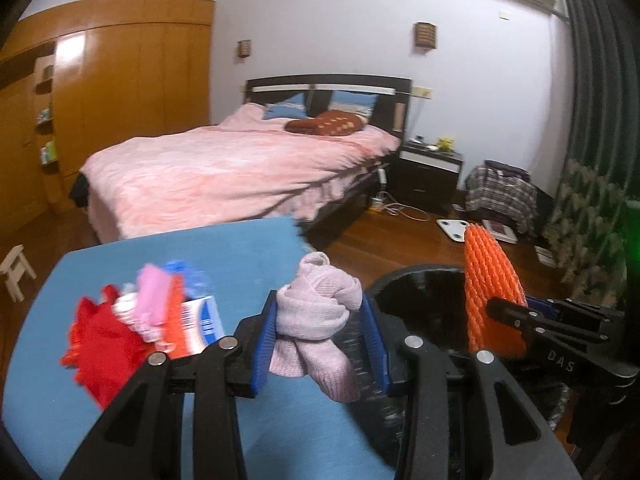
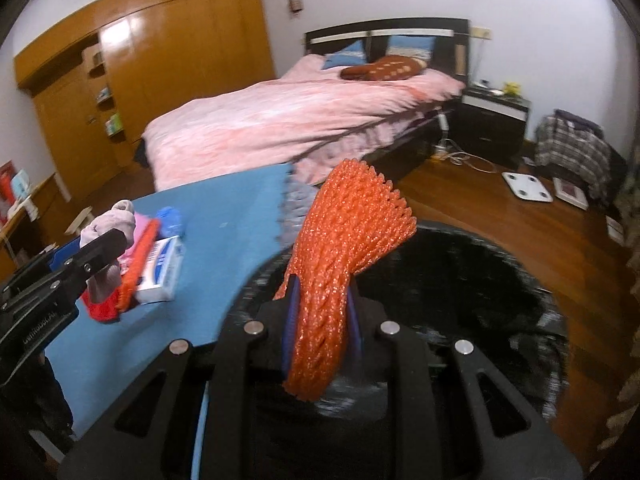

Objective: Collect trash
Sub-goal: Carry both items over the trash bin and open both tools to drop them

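Observation:
My left gripper (image 1: pixel 320 336) is shut on a pale pink knotted cloth (image 1: pixel 316 320) and holds it above the blue table (image 1: pixel 224 248), beside the black trash bin (image 1: pixel 420 292). My right gripper (image 2: pixel 320 320) is shut on an orange foam fruit net (image 2: pixel 344 248) over the bin's black-lined opening (image 2: pixel 460 280). The net also shows in the left wrist view (image 1: pixel 490 284). The cloth shows at the left of the right wrist view (image 2: pixel 108 220). A pile of trash lies on the table: red scrap (image 1: pixel 100 340), pink piece (image 1: pixel 152 292), blue wrapper (image 1: pixel 182 270), white and blue box (image 2: pixel 162 268).
A bed with a pink cover (image 1: pixel 224 168) stands beyond the table. A dark nightstand (image 1: pixel 430 172), a plaid-covered heap (image 1: pixel 502 196) and a white scale (image 1: pixel 454 230) are on the wooden floor at right. Wooden wardrobes (image 1: pixel 120 92) line the left wall. A small stool (image 1: pixel 16 268) is at left.

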The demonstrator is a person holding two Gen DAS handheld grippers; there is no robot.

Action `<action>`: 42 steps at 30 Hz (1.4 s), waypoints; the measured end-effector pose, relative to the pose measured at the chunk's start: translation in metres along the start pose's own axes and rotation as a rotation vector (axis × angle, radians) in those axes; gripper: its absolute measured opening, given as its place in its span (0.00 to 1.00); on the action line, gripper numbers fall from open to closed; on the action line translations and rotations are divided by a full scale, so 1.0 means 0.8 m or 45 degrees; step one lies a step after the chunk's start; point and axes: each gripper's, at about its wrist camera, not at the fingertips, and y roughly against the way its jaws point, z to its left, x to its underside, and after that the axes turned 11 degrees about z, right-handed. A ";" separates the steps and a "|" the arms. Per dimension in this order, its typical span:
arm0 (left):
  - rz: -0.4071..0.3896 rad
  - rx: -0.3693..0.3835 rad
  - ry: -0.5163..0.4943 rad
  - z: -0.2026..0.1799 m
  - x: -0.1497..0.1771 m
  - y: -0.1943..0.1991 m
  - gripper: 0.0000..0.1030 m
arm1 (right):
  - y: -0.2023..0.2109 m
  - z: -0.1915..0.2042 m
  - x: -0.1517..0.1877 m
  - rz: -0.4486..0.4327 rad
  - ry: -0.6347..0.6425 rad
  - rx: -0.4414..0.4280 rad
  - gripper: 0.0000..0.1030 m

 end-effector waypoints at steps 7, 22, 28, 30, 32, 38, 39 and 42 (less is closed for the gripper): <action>0.036 0.100 -0.057 -0.052 -0.013 -0.029 0.39 | 0.011 -0.059 0.015 -0.018 -0.103 0.087 0.23; 0.034 0.134 -0.059 -0.062 -0.023 -0.035 0.78 | 0.017 -0.096 0.030 -0.063 -0.208 0.178 0.87; 0.003 0.018 0.021 -0.009 -0.019 -0.008 0.88 | 0.014 -0.070 0.023 -0.066 -0.177 0.129 0.92; -0.002 -0.035 0.042 0.012 -0.013 0.002 0.89 | 0.014 -0.057 0.019 -0.066 -0.161 0.109 0.93; -0.003 -0.073 0.059 0.027 -0.010 0.007 0.90 | 0.009 -0.037 0.013 -0.063 -0.131 0.076 0.93; -0.010 -0.239 0.130 0.095 0.011 0.034 0.91 | -0.010 0.029 -0.012 -0.061 -0.011 -0.012 0.93; -0.011 -0.266 0.144 0.106 0.014 0.037 0.91 | -0.012 0.038 -0.014 -0.061 0.006 -0.023 0.93; -0.015 -0.342 0.170 0.136 0.025 0.044 0.91 | -0.022 0.072 -0.024 -0.059 0.058 -0.065 0.93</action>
